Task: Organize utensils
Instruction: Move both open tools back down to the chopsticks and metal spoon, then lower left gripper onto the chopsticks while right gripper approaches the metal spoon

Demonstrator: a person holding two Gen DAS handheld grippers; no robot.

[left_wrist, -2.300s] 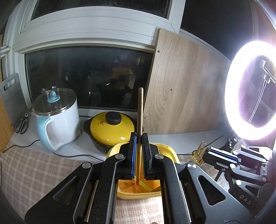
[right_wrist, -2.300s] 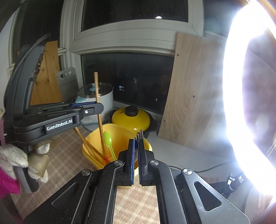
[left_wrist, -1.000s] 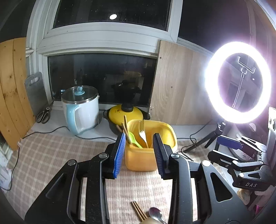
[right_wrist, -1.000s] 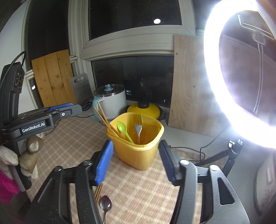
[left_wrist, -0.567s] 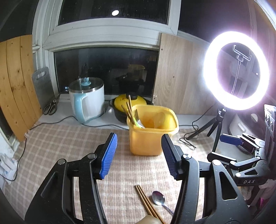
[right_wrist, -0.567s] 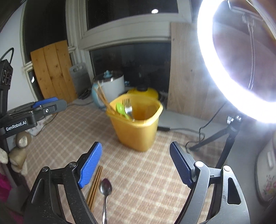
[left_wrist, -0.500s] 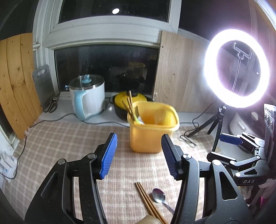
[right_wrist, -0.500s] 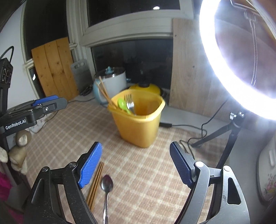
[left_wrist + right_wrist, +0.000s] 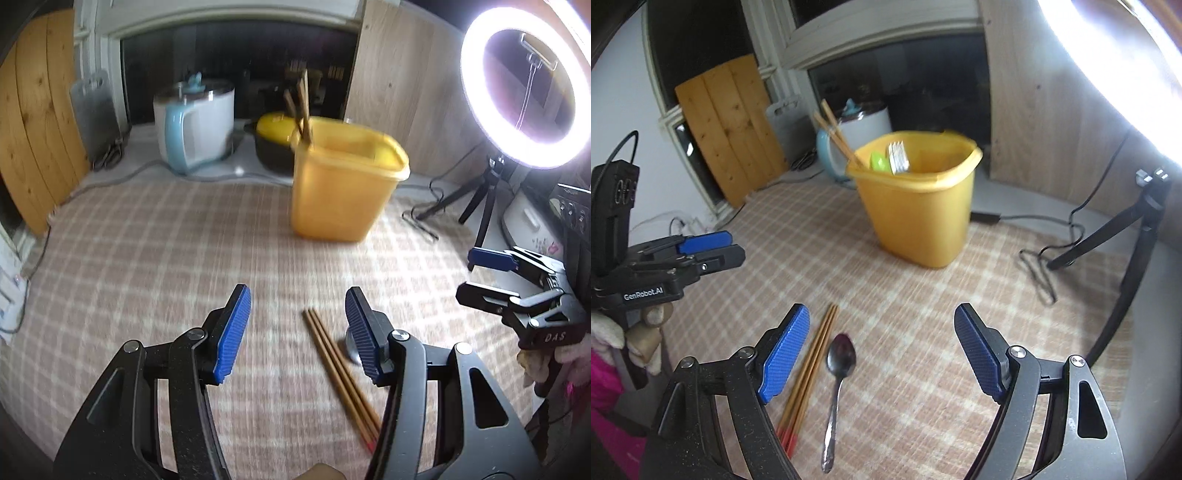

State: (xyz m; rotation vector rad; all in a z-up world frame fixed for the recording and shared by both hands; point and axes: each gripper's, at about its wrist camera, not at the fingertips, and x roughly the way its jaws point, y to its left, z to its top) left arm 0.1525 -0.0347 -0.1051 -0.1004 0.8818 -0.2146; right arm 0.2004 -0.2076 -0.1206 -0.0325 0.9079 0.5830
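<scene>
Both grippers have come down toward the checked cloth (image 9: pixel 923 295) since the earlier frames, where they stood high over the yellow bin (image 9: pixel 919 206) with their fingers pressed on a chopstick and a fork. Now the left gripper (image 9: pixel 297 330) has its blue pads spread, having just been opening, and nothing is pinched; a pair of chopsticks (image 9: pixel 340 373) lies on the cloth under the gap, nearer to its right pad. Half hidden behind that pad is the bowl of a metal spoon (image 9: pixel 836 384). The right gripper (image 9: pixel 879 354) is also spread wide, jaws recently opening, and it holds nothing; the spoon lies on the cloth between its pads, just beside the chopsticks, both in front of the bin and well apart from it. Inside the bin stand two more chopsticks, a green spoon (image 9: pixel 877 160) and a fork (image 9: pixel 897 157). Behind the bin are a white kettle (image 9: pixel 195 125) and a yellow pot (image 9: pixel 275 129); a ring light (image 9: pixel 524 85) shines to the right of it.
</scene>
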